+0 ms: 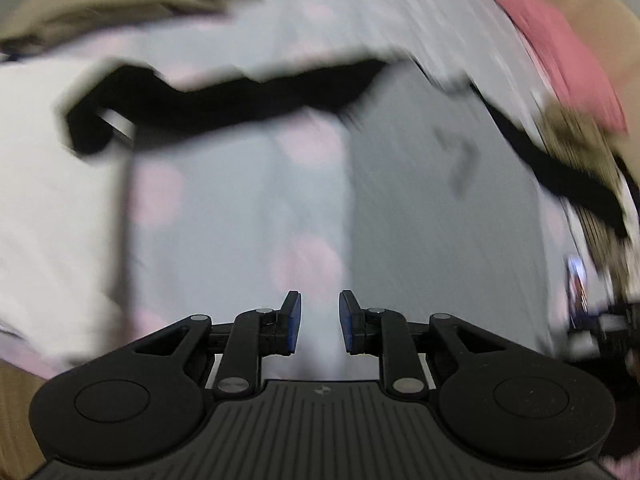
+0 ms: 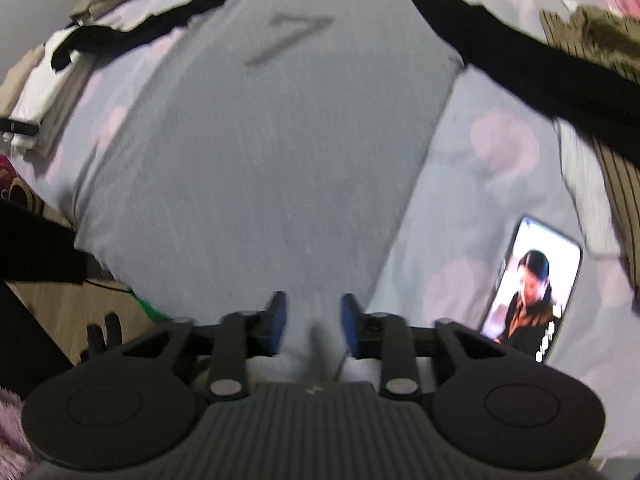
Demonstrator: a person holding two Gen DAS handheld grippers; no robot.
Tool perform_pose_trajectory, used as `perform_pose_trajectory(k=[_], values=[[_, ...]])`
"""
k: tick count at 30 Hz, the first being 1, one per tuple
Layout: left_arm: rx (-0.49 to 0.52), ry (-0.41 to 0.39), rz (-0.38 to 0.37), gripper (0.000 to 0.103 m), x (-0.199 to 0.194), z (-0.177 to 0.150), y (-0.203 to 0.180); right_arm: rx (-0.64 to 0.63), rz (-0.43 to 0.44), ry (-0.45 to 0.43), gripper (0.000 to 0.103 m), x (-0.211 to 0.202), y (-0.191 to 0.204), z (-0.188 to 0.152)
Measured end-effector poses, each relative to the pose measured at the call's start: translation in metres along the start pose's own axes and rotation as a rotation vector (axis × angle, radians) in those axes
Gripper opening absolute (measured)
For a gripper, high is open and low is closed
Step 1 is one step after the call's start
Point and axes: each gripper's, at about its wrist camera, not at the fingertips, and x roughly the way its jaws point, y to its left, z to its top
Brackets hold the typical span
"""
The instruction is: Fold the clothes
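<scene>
A grey shirt [image 2: 256, 152] with black sleeves [image 2: 532, 68] lies spread flat on a bed sheet [image 2: 496, 160] that is pale with soft pink spots; the body of the shirt reaches from the top of the right wrist view down to the gripper, and a large number seven [image 2: 292, 36] is printed on it. The sleeves stretch out to both sides, one toward a stack of folded white and beige clothes [image 2: 36, 92] at the left edge, the other across a striped brown garment [image 2: 616, 184] at the right. The right gripper [image 2: 314, 324] points steeply down over the lower hem of the shirt; its blue pads [image 2: 280, 320] stand apart with a clear gap, and a small fold of the grey cloth rises between them, but the pads do not seem to press on it. A phone [image 2: 532, 292] with a lit screen lies on the sheet just beside the shirt, at the right of this gripper. In the left wrist view, which is strongly blurred, the left gripper [image 1: 320, 322] hangs over the sheet [image 1: 224, 200] next to the left edge of the grey shirt [image 1: 440, 220]; its jaws are parted a little and nothing is between them. A black sleeve [image 1: 240, 96] runs across that view above it, with white folded cloth [image 1: 52, 184] at the left and a pink item [image 1: 560, 64] at the top right, too blurred to identify. No box, basket or other container is visible in either view.
</scene>
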Motion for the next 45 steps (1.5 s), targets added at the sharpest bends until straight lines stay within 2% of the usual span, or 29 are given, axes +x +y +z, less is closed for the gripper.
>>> perform_pose_trajectory(k=[3, 5, 9, 16, 18, 19, 21, 29, 33, 36, 40, 45], values=[[-0.068, -0.100, 0.071, 0.019, -0.014, 0.022, 0.034, -0.018, 0.004, -0.025, 0.037, 0.009, 0.008, 0.015], [-0.110, -0.136, 0.111, 0.019, -0.013, 0.036, 0.051, -0.018, 0.018, -0.038, 0.037, 0.013, 0.010, 0.023], [-0.213, -0.149, 0.146, 0.025, 0.000, 0.054, 0.083, 0.010, 0.056, -0.063, 0.037, 0.027, 0.011, 0.038], [-0.348, -0.178, 0.169, 0.028, 0.027, 0.075, 0.122, 0.038, 0.067, -0.056, 0.037, 0.047, 0.010, 0.048], [-0.348, -0.180, 0.189, 0.024, 0.029, 0.077, 0.127, 0.042, 0.067, -0.053, 0.037, 0.050, 0.008, 0.050], [-0.348, -0.184, 0.197, 0.013, 0.029, 0.078, 0.130, 0.044, 0.070, -0.053, 0.037, 0.052, 0.007, 0.051], [-0.349, -0.204, 0.193, 0.003, 0.024, 0.078, 0.133, 0.049, 0.079, -0.053, 0.037, 0.054, 0.006, 0.053], [-0.354, -0.321, 0.187, 0.001, -0.035, 0.093, 0.145, 0.041, 0.098, -0.049, 0.037, 0.056, 0.007, 0.053], [-0.339, -0.358, 0.248, 0.001, -0.062, 0.108, 0.152, 0.049, 0.104, -0.051, 0.037, 0.055, 0.005, 0.052], [-0.339, -0.325, 0.294, 0.001, -0.058, 0.120, 0.160, 0.056, 0.102, -0.051, 0.037, 0.056, 0.005, 0.051], [-0.364, -0.231, 0.356, 0.001, -0.034, 0.123, 0.175, 0.066, 0.092, -0.054, 0.037, 0.057, 0.003, 0.051], [-0.437, -0.215, 0.437, 0.002, -0.020, 0.106, 0.198, 0.092, 0.076, -0.067, 0.037, 0.057, -0.004, 0.051]])
